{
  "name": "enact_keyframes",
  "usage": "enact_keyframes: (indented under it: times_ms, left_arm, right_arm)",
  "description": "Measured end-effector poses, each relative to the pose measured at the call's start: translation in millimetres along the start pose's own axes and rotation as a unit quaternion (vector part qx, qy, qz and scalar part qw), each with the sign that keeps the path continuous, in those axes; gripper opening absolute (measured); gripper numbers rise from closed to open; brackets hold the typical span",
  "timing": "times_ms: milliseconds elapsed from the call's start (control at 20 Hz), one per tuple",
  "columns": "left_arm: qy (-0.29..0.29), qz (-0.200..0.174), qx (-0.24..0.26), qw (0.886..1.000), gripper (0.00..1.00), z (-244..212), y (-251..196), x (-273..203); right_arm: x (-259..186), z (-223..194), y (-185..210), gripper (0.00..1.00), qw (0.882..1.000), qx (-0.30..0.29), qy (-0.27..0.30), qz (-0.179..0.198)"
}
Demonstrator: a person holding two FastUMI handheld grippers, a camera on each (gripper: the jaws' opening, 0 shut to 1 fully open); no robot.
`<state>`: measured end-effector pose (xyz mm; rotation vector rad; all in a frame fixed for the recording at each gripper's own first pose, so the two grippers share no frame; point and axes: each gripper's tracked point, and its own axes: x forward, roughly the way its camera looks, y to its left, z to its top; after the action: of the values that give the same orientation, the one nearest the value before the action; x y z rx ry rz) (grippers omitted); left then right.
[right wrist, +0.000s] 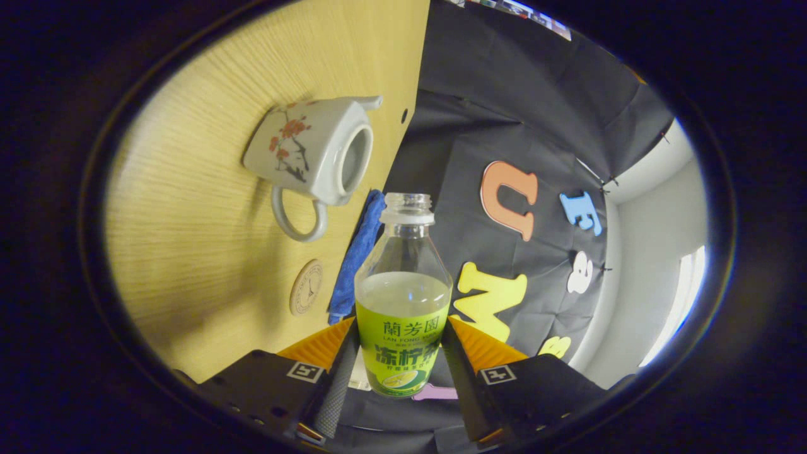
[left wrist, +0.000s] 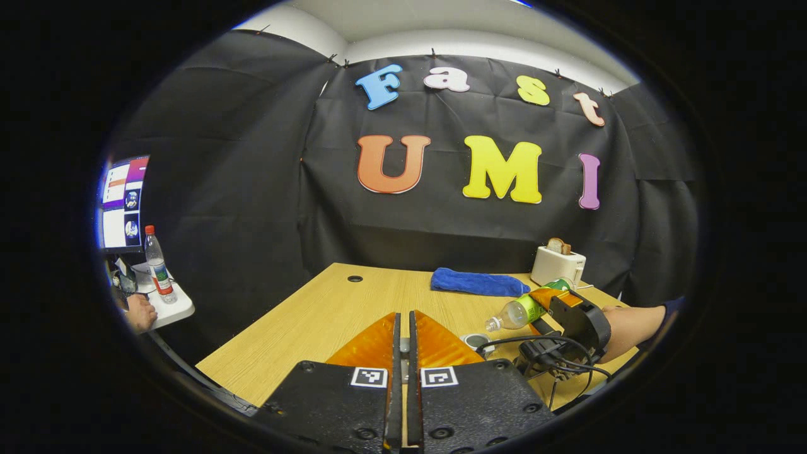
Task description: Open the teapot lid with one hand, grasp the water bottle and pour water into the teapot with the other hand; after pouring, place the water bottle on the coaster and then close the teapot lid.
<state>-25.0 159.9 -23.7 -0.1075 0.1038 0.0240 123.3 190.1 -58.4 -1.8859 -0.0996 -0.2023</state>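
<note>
In the left gripper view, the left gripper (left wrist: 404, 334) has its two fingers almost pressed together with only a thin slit between them; I cannot tell if something thin is held there, so it looks closed above the wooden table (left wrist: 328, 315). To the right and farther off, a hand (left wrist: 630, 328) holds the right gripper (left wrist: 542, 302), which carries the water bottle (left wrist: 520, 310) tilted, with its open neck pointing down-left toward the round open mouth of the teapot (left wrist: 476, 341), just beside the left fingers. Behind lie a soft blue towel (left wrist: 479, 284) and a white toaster (left wrist: 558, 265) with bread in it. At the far left stand a monitor (left wrist: 123, 202) and another bottle with a red cap (left wrist: 157, 265) on a small white shelf. In the right gripper view, the whole scene is turned sideways. The clear plastic bottle (right wrist: 403, 296), with no cap and a green label, sits between the two fingers of the right gripper (right wrist: 400, 353), which press on its sides. The glazed white teapot (right wrist: 312, 154), with a red flower pattern, a loop handle and a short spout, stands without its lid on the grained table (right wrist: 208, 252). A round coaster (right wrist: 306, 287) lies near it, just beside the towel (right wrist: 356, 258).
</note>
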Motion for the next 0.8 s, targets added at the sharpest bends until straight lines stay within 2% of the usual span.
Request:
enact_keyframes:
  times_ms: [100, 300, 350, 550, 600, 700, 800]
  left_arm:
    - [0.003, -0.003, -0.002, 1.0, 0.05, -1, -3, 0]
    - [-0.002, -0.006, 0.002, 1.0, 0.05, 1, -5, -3]
    - [-0.002, -0.007, 0.003, 1.0, 0.05, 3, -7, -3]
    - [0.0, -0.005, 0.007, 1.0, 0.05, 1, -9, -2]
    - [0.001, -0.005, 0.01, 1.0, 0.05, 0, -9, -3]
    - [0.002, -0.006, 0.011, 1.0, 0.05, 0, -10, -2]
    - [0.0, -0.006, 0.011, 1.0, 0.05, 2, -11, -3]
  right_arm:
    - [1, 2, -6, 0.74, 1.0, -0.023, -0.008, -0.012]
    - [-5, 7, -16, 0.77, 0.996, -0.074, -0.025, -0.043]
    - [-3, 7, -22, 0.74, 0.995, -0.08, -0.026, -0.048]
    - [-8, 8, -31, 0.77, 0.992, -0.11, -0.027, -0.063]
    - [-7, 8, -33, 0.74, 0.99, -0.121, -0.028, -0.068]
    - [-6, 9, -40, 0.77, 0.986, -0.147, -0.028, -0.08]
    - [-7, 13, -46, 0.74, 0.982, -0.163, -0.032, -0.09]
